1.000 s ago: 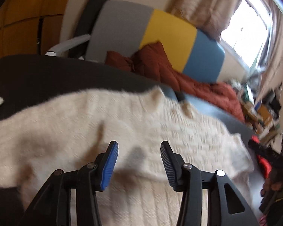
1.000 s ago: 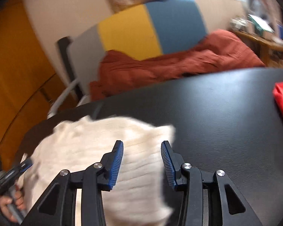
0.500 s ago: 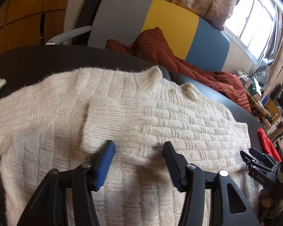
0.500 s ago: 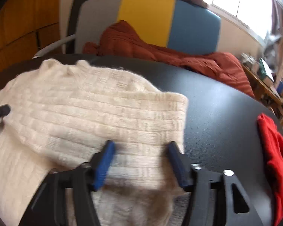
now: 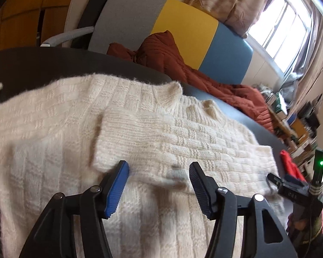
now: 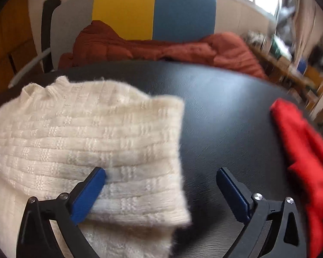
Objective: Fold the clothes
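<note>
Cream knit sweater (image 5: 140,142): soft, limp, stretchy. Folded sleeve lies between left claw (image 5: 159,185), spread; right claw (image 6: 161,191) just opening, empty. Grip ribbed hems.

Both grippers (image 5: 159,185) (image 6: 161,191) alike — black angular frames, silver screws, ribbed blue pads (image 5: 116,190) lining the jaws
</note>
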A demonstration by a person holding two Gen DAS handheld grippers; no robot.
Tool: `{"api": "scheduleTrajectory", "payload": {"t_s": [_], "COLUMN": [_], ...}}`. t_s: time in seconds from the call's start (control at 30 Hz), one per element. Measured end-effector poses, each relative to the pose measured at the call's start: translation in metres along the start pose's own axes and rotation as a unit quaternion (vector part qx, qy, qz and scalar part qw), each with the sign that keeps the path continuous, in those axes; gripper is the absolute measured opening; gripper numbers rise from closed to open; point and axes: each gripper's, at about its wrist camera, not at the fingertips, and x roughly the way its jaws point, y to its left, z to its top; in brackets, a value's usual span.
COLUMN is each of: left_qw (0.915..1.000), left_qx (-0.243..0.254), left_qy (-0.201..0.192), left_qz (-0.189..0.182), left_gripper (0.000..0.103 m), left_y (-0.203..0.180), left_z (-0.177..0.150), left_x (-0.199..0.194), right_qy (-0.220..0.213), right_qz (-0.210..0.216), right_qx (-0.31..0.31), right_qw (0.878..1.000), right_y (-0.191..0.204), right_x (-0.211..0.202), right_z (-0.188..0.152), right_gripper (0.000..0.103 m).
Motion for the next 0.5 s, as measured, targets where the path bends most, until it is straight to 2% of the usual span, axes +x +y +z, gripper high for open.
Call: {"api": "scheduleTrajectory", "payload": {"t_s": [0.03, 0.17, 0.27, 0.33, 0.43, 0.5], "left_qw": [1.0, 0.9998, 0.9985, 0.9951, 0.9872, 0.9811], "left_qx": [-0.002, 0.009, 0.027, 0.054, 0.092, 0.105], "left_qy": [0.005, 0.017, 0.004, 0.005, 0.027, 0.05], "left_qz": [-0.005, -0.007, -0.047, -0.082, -0.128, -0.155], "left_gripper": [0.059, 0.058, 0.058, 0.058, 0.053, 0.05], "left_y": [0.002, 0.001, -0.009, -0.024, -0.052, -0.069], "left_z": [-0.002, 0.007, 0.028, 0.043, 0.061, 0.07], "left_x": [-0.002, -0.006, -0.013, -0.012, 0.006, 0.024], "right_qy": [-0.015, -0.066, -0.048, -0.019, 0.003, -0.002], "right_qz": [-0.01, 0.045, 0.103, 0.127, 0.152, 0.168], "right_qx": [-0.013, -0.052, -0.084, -0.088, -0.058, -0.039], "right_qw": [1.0, 0.995, 0.99, 0.988, 0.987, 0.985], "right_y": [0.005, 0.04, 0.074, 0.087, 0.085, 0.077], "right_x": [-0.009, -0.037, -0.026, -0.007, 0.016, 0.015], "right_z": [0.006, 0.029, 0.029, 0.019, 0.006, 0.007], "right_gripper": [0.102, 0.102, 0.102, 0.102, 0.103, 0.103]}}
